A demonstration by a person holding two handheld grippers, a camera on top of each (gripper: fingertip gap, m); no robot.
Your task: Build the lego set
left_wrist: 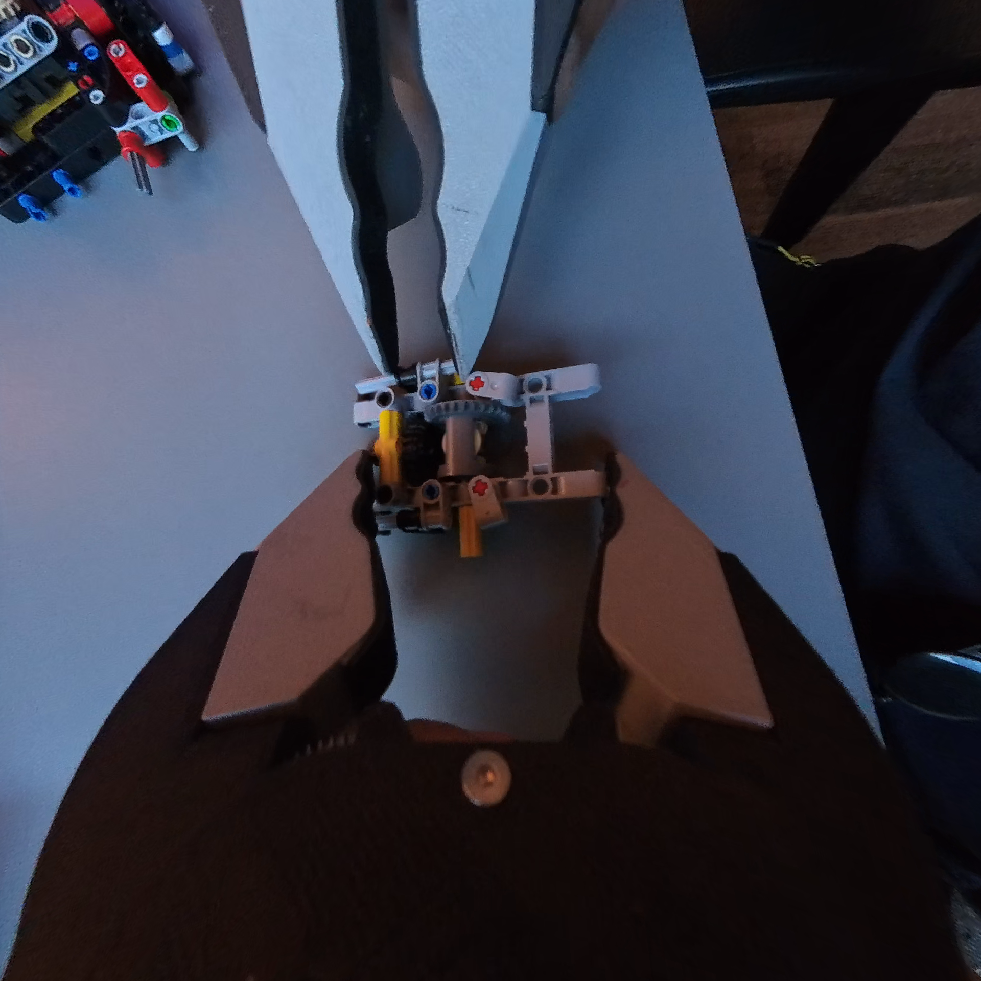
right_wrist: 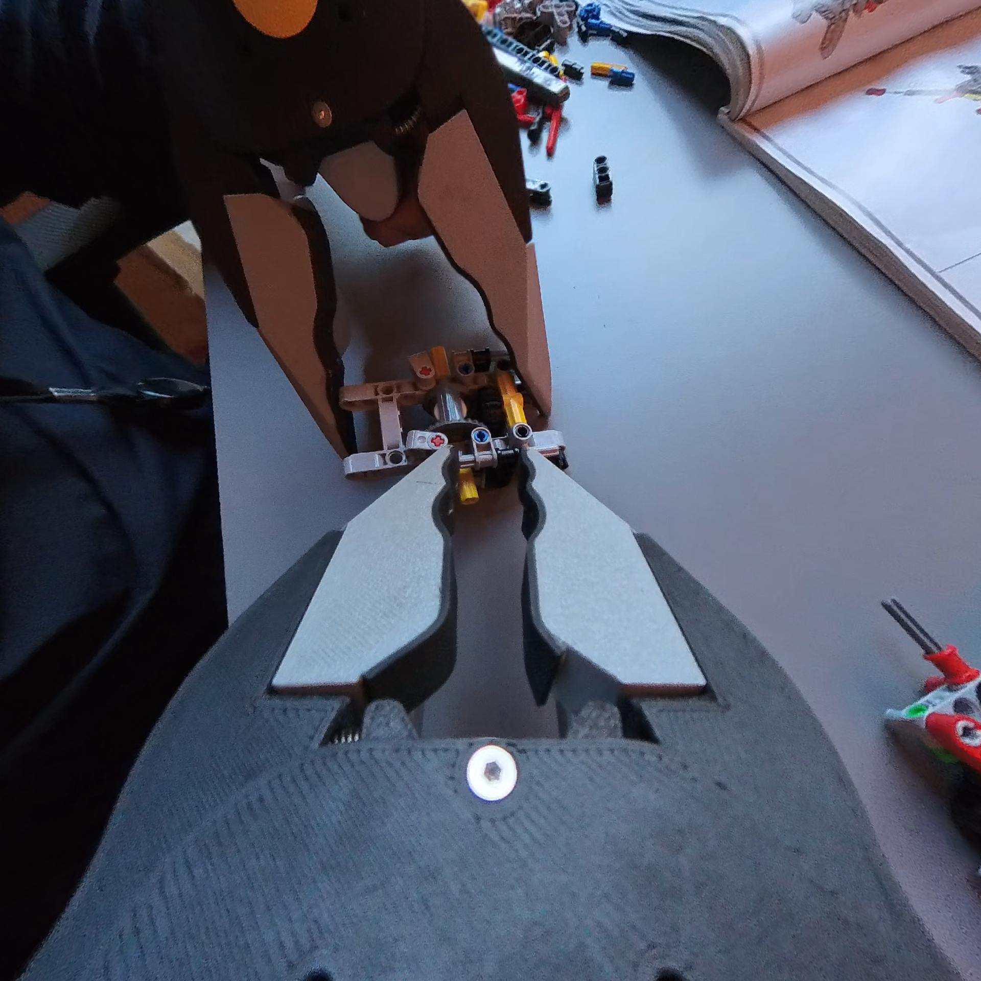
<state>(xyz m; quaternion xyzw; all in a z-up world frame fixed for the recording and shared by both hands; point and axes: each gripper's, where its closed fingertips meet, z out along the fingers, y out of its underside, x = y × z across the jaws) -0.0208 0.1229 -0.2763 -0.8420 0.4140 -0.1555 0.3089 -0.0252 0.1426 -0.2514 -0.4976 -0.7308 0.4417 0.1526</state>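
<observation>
A small grey brick-built assembly [left_wrist: 537, 424] with a grey gear, yellow axles and red and blue pins lies on the grey table [left_wrist: 159, 371]. My left gripper [left_wrist: 488, 478] spans it widely. One pad presses its yellow-axle side and the other presses the end of its near grey beam. My right gripper [right_wrist: 485, 464] comes from the opposite side, nearly closed. Its tips pinch a small grey connector on a short axle [right_wrist: 480, 457] at the assembly's far edge. In the right wrist view the left gripper [right_wrist: 440, 419] flanks the assembly [right_wrist: 390, 419]. The right gripper also shows in the left wrist view [left_wrist: 424, 369].
A larger black, red and yellow model [left_wrist: 69, 106] sits at the table's far left, also in the right wrist view [right_wrist: 950, 711]. Loose parts [right_wrist: 536, 69] and an open booklet [right_wrist: 849, 106] lie beyond. The table edge [left_wrist: 769, 371] runs close on the right, next to a person's dark clothing [right_wrist: 79, 478].
</observation>
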